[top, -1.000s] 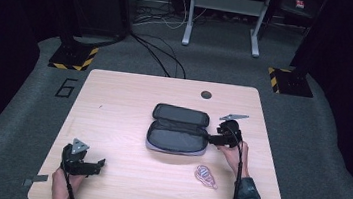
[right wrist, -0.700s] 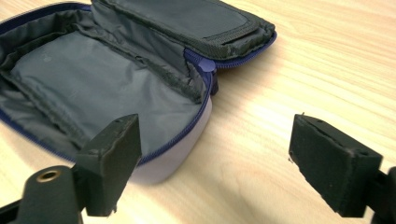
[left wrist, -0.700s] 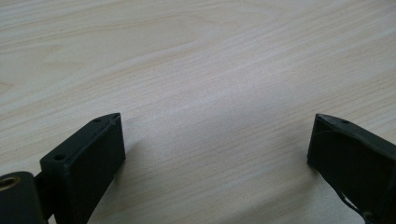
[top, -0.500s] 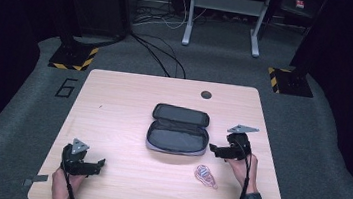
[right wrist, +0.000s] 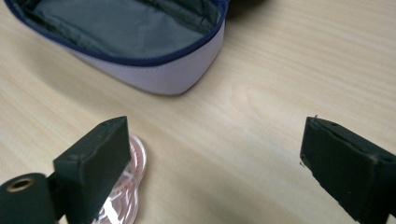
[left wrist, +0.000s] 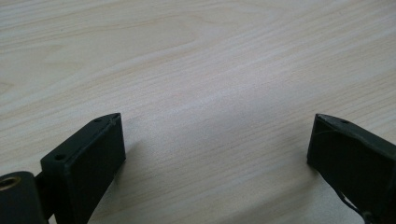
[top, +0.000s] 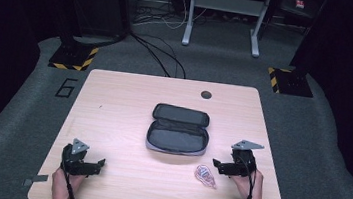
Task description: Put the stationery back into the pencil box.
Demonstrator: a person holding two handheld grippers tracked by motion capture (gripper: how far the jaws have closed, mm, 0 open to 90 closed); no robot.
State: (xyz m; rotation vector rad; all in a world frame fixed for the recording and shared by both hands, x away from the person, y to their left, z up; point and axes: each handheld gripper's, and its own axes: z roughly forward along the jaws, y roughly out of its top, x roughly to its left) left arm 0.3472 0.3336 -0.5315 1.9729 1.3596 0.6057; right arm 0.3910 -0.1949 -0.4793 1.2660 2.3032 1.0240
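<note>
The right gripper [top: 216, 164] lies low near the table's [top: 123, 103] right edge, aimed leftward. Its jaws have just been opening and stand wide with nothing between them. A pink, perhaps plastic-wrapped item [top: 205, 176] lies just beside it, near the open pencil case [top: 178, 135]. The left gripper [top: 100, 164] rests near the front-left corner, spread wide over bare wood.

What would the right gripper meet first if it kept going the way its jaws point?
Probably the open pouch: the right gripper, jaws open and empty, faces its pale side wall across bare table. The small packet lies off beside one jaw.
</note>
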